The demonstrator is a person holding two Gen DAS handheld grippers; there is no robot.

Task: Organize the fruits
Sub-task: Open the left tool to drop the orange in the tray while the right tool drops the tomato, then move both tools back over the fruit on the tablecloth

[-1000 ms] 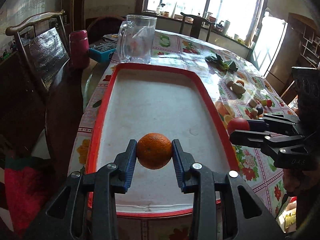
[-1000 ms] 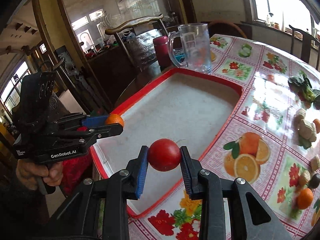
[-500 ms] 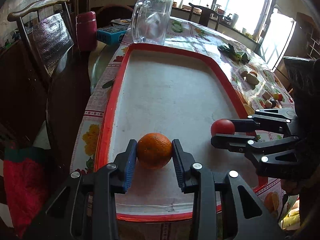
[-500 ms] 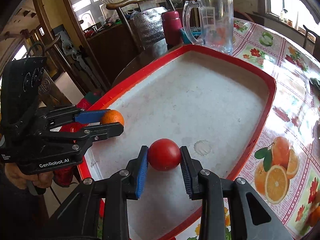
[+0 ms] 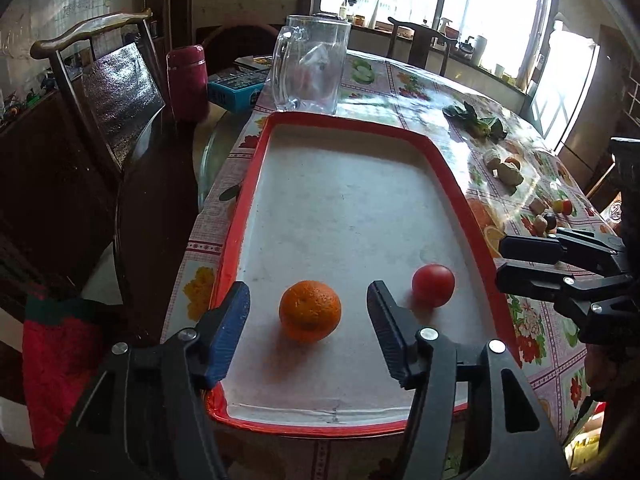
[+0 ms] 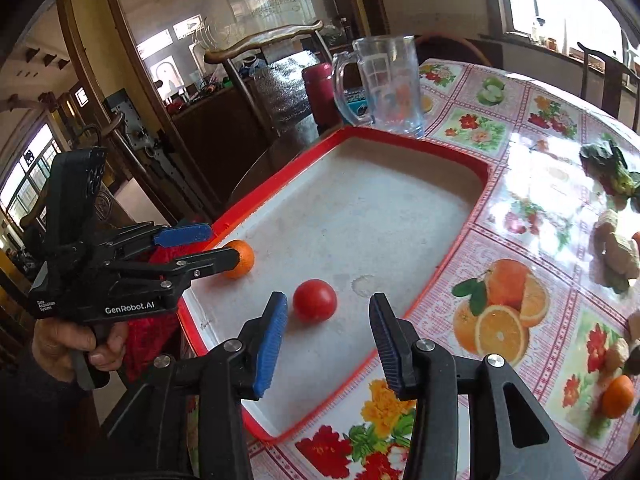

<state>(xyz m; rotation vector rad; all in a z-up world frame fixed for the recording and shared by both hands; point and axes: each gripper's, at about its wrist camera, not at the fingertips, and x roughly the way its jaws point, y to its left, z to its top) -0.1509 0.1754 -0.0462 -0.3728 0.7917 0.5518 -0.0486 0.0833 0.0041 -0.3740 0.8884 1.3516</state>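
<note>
An orange (image 5: pixel 310 310) and a red tomato (image 5: pixel 433 290) lie side by side on the white floor of a red-rimmed tray (image 5: pixel 236 216), near its front end. My left gripper (image 5: pixel 308 312) is open, its jaws wide on either side of the orange and apart from it. My right gripper (image 6: pixel 328 328) is open just behind the tomato (image 6: pixel 314 300), not touching it. The orange (image 6: pixel 240 258) also shows in the right wrist view, partly behind the left gripper (image 6: pixel 200 246). The right gripper (image 5: pixel 516 258) shows at the tray's right rim.
A glass mug (image 5: pixel 310 68) stands past the tray's far end, with a red flask (image 5: pixel 187 78) and a blue box (image 5: pixel 236 90) beside it. Greens (image 5: pixel 476 120), small fruits and pale pieces (image 5: pixel 506 168) lie on the flowered tablecloth to the right. A wooden chair (image 5: pixel 100 80) stands left.
Both grippers have opened and let go: the orange and the tomato now rest on the tray floor. Both grippers have drawn back a little.
</note>
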